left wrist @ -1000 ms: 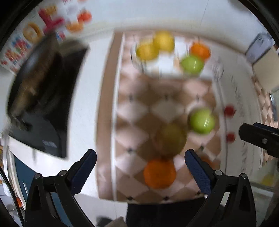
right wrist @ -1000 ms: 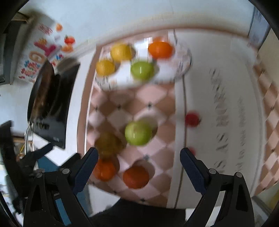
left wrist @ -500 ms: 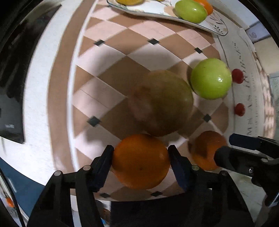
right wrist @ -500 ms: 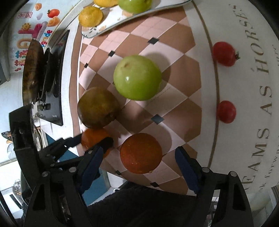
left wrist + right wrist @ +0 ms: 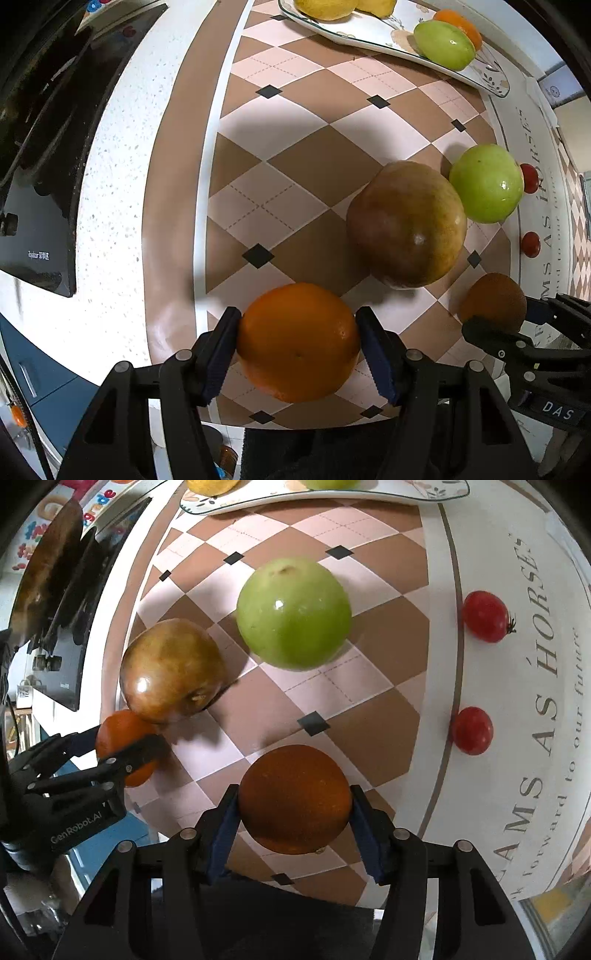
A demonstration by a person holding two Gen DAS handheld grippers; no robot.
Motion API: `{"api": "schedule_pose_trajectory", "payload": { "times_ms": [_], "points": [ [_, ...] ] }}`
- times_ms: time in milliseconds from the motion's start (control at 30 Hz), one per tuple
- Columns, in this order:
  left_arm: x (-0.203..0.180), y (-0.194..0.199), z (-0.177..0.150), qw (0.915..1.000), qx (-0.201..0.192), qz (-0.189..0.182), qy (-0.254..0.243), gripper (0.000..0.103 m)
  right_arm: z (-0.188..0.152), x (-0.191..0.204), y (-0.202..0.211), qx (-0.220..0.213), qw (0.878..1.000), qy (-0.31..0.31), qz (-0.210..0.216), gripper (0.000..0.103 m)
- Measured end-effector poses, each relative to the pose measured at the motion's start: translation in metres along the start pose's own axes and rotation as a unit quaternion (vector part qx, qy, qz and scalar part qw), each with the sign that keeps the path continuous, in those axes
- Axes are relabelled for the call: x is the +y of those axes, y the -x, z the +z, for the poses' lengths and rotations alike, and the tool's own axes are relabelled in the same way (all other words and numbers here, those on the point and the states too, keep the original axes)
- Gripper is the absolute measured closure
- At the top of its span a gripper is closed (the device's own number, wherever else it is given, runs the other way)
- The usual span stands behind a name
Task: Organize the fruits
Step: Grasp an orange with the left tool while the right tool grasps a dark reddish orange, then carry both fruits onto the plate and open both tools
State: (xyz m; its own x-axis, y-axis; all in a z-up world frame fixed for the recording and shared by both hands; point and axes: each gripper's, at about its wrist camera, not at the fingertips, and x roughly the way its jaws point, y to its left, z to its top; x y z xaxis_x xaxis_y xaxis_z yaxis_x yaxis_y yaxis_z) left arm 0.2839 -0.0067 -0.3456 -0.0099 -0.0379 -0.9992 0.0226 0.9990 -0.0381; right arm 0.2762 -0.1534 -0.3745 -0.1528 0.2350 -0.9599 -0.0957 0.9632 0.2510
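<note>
My left gripper [image 5: 297, 341] is shut on a bright orange [image 5: 298, 341] near the front edge of the checked mat [image 5: 314, 110]. My right gripper [image 5: 293, 814] is shut on a darker orange [image 5: 294, 799], which also shows in the left wrist view [image 5: 493, 299]. A brownish pear-like fruit [image 5: 406, 223] and a green apple [image 5: 485, 183] lie on the mat just beyond. Two cherry tomatoes [image 5: 484, 616] [image 5: 472, 730] lie to the right. A white plate [image 5: 369, 37] at the far end holds yellow fruits [image 5: 325, 7], a green apple [image 5: 445, 45] and an orange [image 5: 461, 24].
A black stovetop [image 5: 40, 155] with a pan [image 5: 44, 568] sits on the white counter [image 5: 114, 221] to the left. The mat's white border with printed letters [image 5: 546, 716] runs along the right. The counter's front edge is just under both grippers.
Both grippers dropped from high above the mat to its near edge. The left closed on the bright orange, then the right closed on the darker orange.
</note>
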Motion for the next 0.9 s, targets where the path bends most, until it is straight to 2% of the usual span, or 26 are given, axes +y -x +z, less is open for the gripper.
{"api": "schedule_pose_trajectory", "payload": {
  "times_ms": [267,467,567,667,800,900],
  "points": [
    [0.002,-0.01,0.01,1.0,0.0,-0.001,0.009,0.041,0.005,0.002,-0.008,0.003,1.0,-0.003,-0.009,0.043],
    [0.013,-0.007,0.009,0.9998,-0.006,-0.011,0.014,0.042,0.0,0.004,-0.003,-0.012,1.0,0.009,-0.017,0.044],
    [0.017,0.016,0.014,0.9992,-0.024,-0.025,0.018,0.042,0.0,0.002,0.014,-0.032,0.999,0.006,-0.014,0.044],
    [0.017,0.055,0.027,0.9972,-0.06,-0.04,0.017,0.042,0.006,-0.007,0.047,-0.071,0.997,-0.007,0.001,0.044],
    [0.006,0.105,0.066,0.9918,-0.114,-0.057,0.006,0.042,0.029,-0.027,0.095,-0.123,0.992,-0.027,0.017,0.044],
    [-0.007,0.123,0.102,0.9893,-0.134,-0.057,-0.003,0.042,0.061,-0.047,0.12,-0.154,0.987,-0.048,0.021,0.044]
  ]
}}
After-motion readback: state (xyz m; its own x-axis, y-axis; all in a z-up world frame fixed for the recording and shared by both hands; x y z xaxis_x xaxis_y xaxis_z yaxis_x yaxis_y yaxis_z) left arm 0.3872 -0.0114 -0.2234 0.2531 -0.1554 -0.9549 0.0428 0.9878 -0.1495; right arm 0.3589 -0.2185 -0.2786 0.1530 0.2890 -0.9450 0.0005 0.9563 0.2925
